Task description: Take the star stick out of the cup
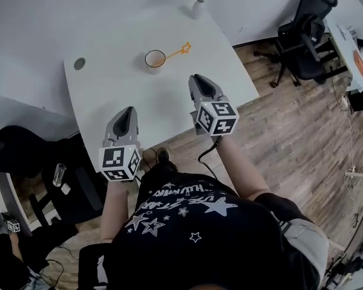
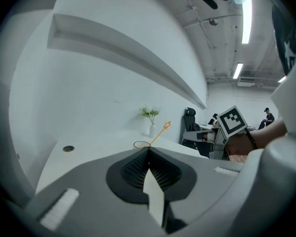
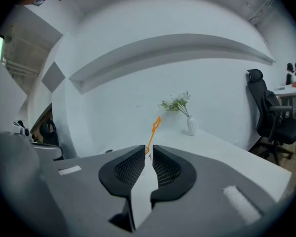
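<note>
While neither holds anything, the left gripper (image 2: 148, 151) has its fingers pressed together and the right gripper (image 3: 148, 150) has its fingers a slit apart. The star stick (image 1: 178, 50) leans in the cup (image 1: 155, 60), well beyond both sets of fingertips.

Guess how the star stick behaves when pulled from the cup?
Probably light and stiff: the star stick is thin and straight, leaning out of the cup. The small cup may tip if the stick drags its rim.
</note>
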Tool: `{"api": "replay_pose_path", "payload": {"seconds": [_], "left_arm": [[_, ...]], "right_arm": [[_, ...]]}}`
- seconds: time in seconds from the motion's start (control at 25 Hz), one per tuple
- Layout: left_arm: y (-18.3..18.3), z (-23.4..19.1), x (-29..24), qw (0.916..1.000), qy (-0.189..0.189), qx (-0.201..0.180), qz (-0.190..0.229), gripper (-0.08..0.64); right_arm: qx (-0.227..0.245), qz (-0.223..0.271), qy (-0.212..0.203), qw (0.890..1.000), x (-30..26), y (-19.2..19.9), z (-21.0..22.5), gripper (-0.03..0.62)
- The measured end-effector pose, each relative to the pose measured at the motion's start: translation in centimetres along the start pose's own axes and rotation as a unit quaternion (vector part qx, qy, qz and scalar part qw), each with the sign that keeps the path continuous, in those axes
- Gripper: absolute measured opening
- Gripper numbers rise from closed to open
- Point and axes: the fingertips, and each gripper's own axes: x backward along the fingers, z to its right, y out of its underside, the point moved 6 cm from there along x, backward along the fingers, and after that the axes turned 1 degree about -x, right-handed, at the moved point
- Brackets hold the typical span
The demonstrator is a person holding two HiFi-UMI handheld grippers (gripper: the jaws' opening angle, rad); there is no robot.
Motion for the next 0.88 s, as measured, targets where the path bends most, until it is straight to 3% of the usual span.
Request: {"api": "replay_pose_path", "payload": {"seconds": [0.36,0.88], "left_arm": [[-1.1,-4.4,-4.9,0.9998,0.012,0.012,-0.009,0.002],[-0.8,-7.0,-8.2,0.9988,0.039,0.020,-0.025,0.002]], "right_arm": [[-0.011,-0.025,0.009,1.000,-6.9,-0.5,-0.4,0.098],[-0.044,-0.028,0.023,0.998,-11.5,-0.6,-0.1,0.094]]}}
